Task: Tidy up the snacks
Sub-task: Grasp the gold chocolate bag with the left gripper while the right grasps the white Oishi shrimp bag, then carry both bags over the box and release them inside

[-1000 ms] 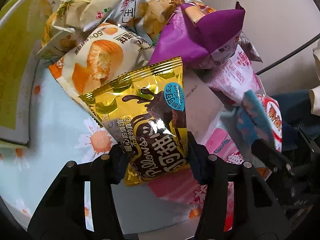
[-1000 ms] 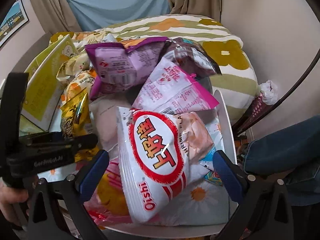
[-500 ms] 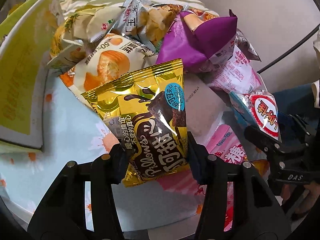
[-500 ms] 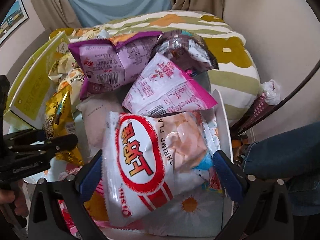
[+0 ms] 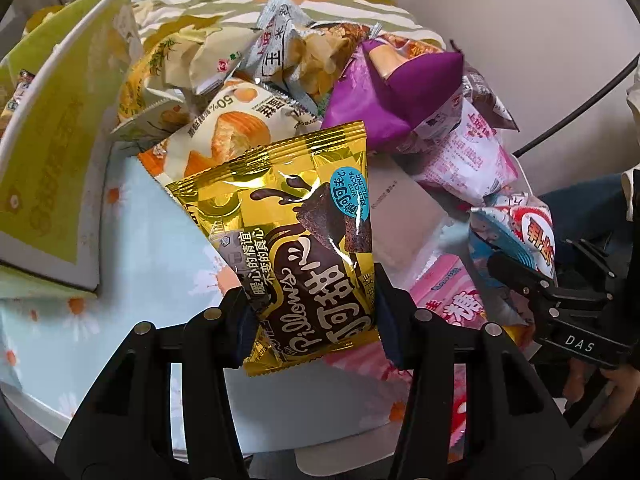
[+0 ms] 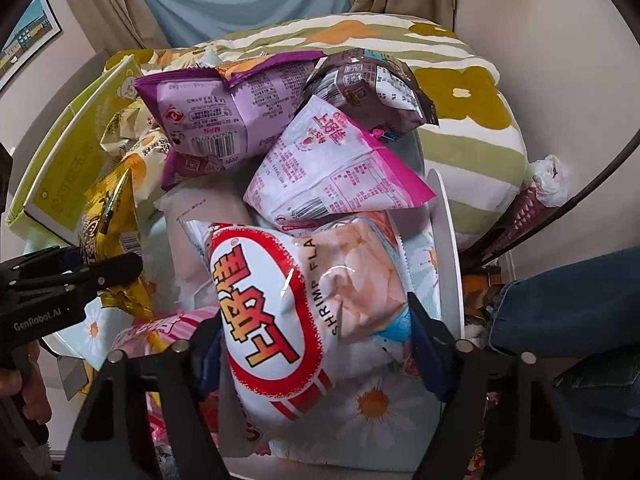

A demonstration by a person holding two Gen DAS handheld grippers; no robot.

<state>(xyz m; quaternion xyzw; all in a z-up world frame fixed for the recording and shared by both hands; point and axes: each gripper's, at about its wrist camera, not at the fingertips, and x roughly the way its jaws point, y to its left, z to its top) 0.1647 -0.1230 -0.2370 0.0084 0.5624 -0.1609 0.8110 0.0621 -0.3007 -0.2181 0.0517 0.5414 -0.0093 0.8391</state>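
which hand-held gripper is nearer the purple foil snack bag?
Left. The left hand-held gripper, shut on the gold chocolate packet, sits just below the purple foil snack bag; the right hand-held gripper is closing around the white shrimp-chip bag, farther off.

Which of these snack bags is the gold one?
The gold chocolate-pillow bag, clamped in the left gripper. It alone is shiny gold foil; the neighbouring purple bag and shrimp-chip bag are not.

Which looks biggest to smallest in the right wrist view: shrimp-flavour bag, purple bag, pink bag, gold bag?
1. shrimp-flavour bag, though it sits nearest the camera, between the closing right gripper jaws.
2-3. purple bag and pink bag look alike.
4. gold bag, seen edge-on, so unsure.
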